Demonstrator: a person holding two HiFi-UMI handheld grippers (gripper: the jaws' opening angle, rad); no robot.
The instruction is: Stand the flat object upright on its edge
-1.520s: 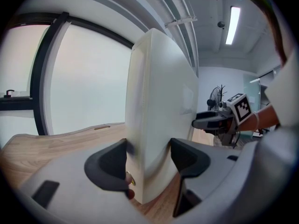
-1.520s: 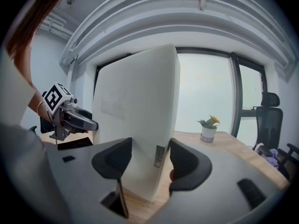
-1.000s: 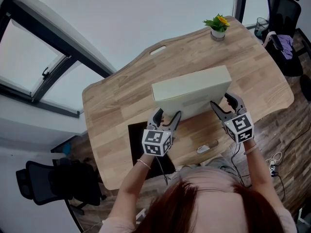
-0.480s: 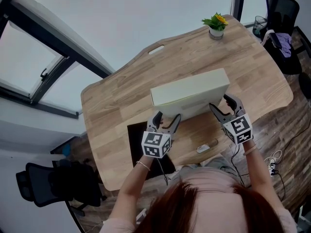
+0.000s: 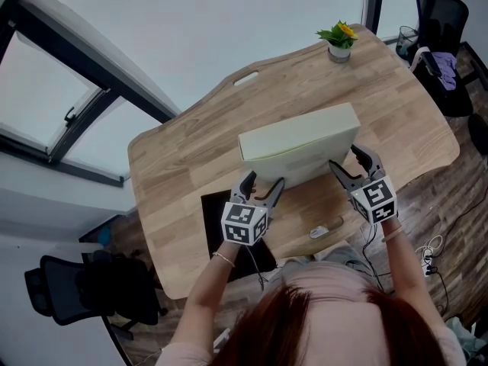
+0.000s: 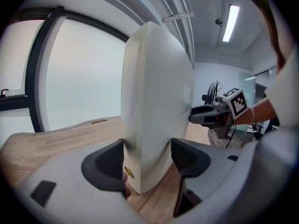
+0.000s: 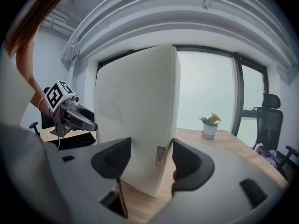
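Smooth, cream, round-cornered flat object [image 5: 299, 145] stands edgewise on wood-grain table [image 5: 179, 166]; left tongs [image 5: 263, 184] at seven o'clock, right tongs [image 5: 345, 159] at four, pinch it.

On the table [image 5: 183, 158], the flat object [image 5: 299, 149] stands on edge, central. My left hand-held gripper [image 5: 263, 180] straddles its left end, my right hand-held gripper [image 5: 343, 157] its right end. A potted plant [image 5: 339, 40] sits at the far right corner.

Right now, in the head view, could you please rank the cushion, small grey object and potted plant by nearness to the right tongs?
1. cream cushion, between the right tongs.
2. small grey object, at the table edge nearest the person.
3. potted plant, far corner.
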